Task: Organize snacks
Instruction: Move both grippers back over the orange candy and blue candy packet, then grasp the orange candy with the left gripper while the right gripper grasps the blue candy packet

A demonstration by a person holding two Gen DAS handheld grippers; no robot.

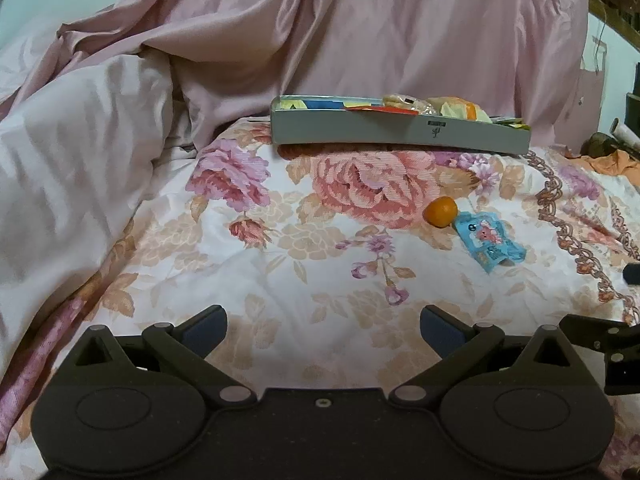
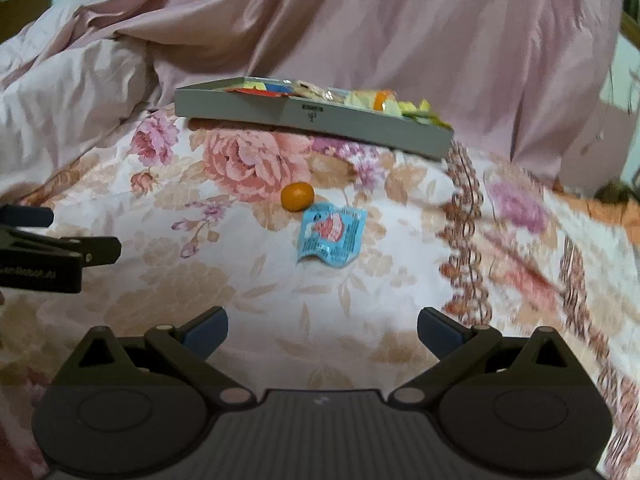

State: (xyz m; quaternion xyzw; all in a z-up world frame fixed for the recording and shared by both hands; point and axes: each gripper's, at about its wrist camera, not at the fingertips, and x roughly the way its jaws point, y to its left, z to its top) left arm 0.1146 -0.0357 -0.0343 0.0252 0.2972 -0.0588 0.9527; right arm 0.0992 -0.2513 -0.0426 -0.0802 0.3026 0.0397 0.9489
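Snacks: blue packet (image 2: 330, 236), light and crinkly, beside the tangerine (image 2: 297, 196) before the tray (image 2: 320, 120); pinch its edge. Your right claw (image 2: 322, 336) and left claw (image 1: 323, 332) gape wide, empty.
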